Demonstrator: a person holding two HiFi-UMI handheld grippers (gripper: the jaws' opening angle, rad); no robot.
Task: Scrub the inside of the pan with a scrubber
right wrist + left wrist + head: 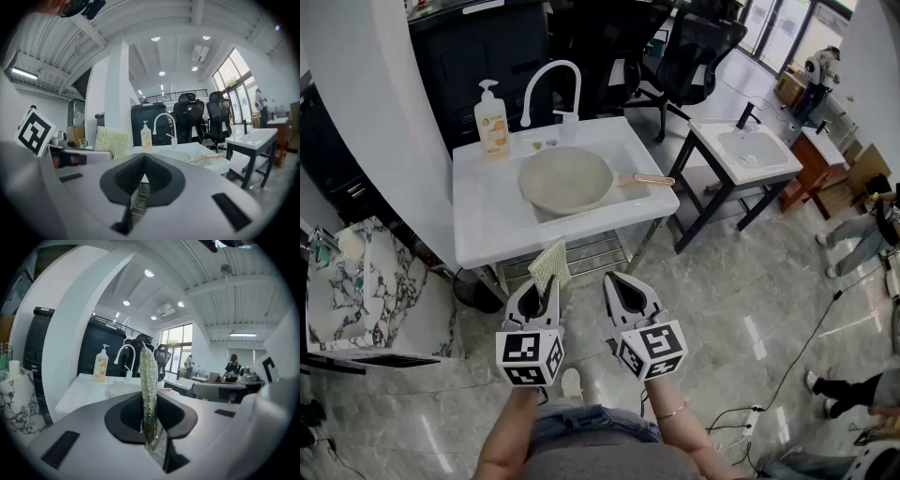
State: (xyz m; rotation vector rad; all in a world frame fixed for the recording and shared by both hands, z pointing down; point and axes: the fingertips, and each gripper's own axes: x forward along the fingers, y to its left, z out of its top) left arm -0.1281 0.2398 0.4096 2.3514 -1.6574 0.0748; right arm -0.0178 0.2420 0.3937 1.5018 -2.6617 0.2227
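The pan (565, 178) lies flat in the white sink (487, 220), bowl up, its long handle (645, 180) pointing to the person's right. Behind the pan stand a soap bottle (491, 120) and a curved tap (551, 89).

On the near side of the pan, past the sink's front edge, the left gripper (536, 298) is clamped on a green scrubber (549, 265), which stands upright between its jaws. The pan is straight ahead of it and well apart, so the scrub has not begun. The right gripper (628, 292) hangs just beside the left, on the handle's side of the pan, jaws pressed together on nothing.

The left tool appears better lined up with the bowl and the right with the handle, probably to steady it. From this distance it is hard to tell whether the pan's inside is soiled.
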